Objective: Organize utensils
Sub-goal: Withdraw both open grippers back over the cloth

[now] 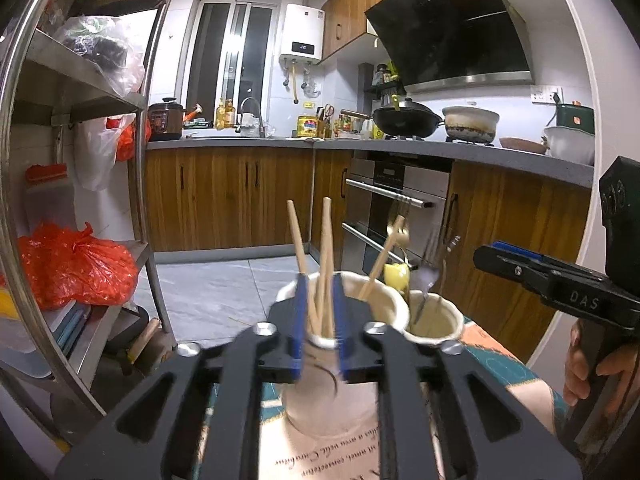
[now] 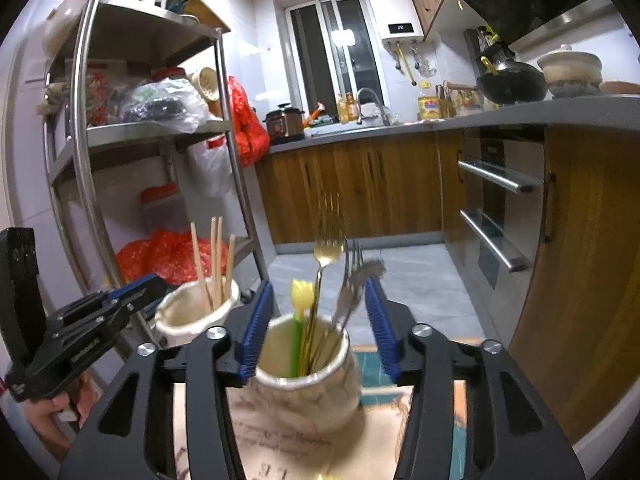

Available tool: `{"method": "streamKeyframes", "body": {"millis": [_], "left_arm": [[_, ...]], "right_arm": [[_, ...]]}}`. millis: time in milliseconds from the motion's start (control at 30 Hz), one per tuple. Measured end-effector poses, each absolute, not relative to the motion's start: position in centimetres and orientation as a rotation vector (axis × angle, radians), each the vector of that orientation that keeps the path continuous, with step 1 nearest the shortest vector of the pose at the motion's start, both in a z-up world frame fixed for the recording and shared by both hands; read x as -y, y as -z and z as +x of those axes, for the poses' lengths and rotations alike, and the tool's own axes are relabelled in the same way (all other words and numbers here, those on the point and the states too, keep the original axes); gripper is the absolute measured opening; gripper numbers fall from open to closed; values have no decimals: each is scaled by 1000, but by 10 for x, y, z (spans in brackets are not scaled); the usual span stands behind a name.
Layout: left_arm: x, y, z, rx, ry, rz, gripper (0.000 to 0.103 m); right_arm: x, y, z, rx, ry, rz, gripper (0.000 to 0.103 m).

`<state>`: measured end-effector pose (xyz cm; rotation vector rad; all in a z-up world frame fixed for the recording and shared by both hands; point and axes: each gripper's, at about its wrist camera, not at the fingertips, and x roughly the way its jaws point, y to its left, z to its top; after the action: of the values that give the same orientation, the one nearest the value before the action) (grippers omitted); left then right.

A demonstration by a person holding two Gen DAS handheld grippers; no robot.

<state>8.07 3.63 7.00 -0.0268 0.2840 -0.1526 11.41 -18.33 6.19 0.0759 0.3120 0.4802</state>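
Note:
Two cream ceramic holders stand side by side on a patterned cloth. The chopstick holder [image 1: 320, 376] holds several wooden chopsticks [image 1: 326, 256]. My left gripper [image 1: 320, 328] straddles its near rim with the jaws narrowly apart around chopsticks; contact is unclear. The cutlery holder [image 2: 308, 396] holds a gold fork [image 2: 329, 250], silver forks [image 2: 352, 276] and a yellow tulip-topped green stick [image 2: 301, 300]. My right gripper [image 2: 320, 328] is open, one finger on each side of that holder's mouth. The cutlery holder also shows in the left wrist view [image 1: 434, 324], and the chopstick holder in the right wrist view [image 2: 196, 312].
A steel shelf rack [image 2: 152, 128] with bags stands to the left. Wooden cabinets [image 1: 224, 196], an oven [image 1: 396, 208] and a counter with a wok [image 1: 406, 118] lie ahead. Grey tiled floor [image 1: 216, 292] lies beyond the cloth-covered table [image 1: 500, 364].

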Motion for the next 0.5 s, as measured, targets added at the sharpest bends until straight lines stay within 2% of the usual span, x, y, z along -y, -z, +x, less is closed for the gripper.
{"method": "streamKeyframes", "body": {"millis": [33,67,133,233,333,500], "left_arm": [[-35,-70,77,-286,152,-24,37],[-34,-69,73,-283,149,-24,44],[-35,-69,66,-271,139,-26,68],[-35,-71,52,-254,139,-41,87],[-36,-70,41,-258,152,-55,96],[-37,-63,26,-295,159,-69,97]], "right_arm": [[186,-60,111,-320,-476,76,66],[188,-58,107,-328,-473,74,70],[193,-56,100,-333,-467,77,86],[204,-55,88,-336,-453,100,95],[210,-51,78,-350,-432,95,97],[215,-36,63,-402,-386,50,98]]}}
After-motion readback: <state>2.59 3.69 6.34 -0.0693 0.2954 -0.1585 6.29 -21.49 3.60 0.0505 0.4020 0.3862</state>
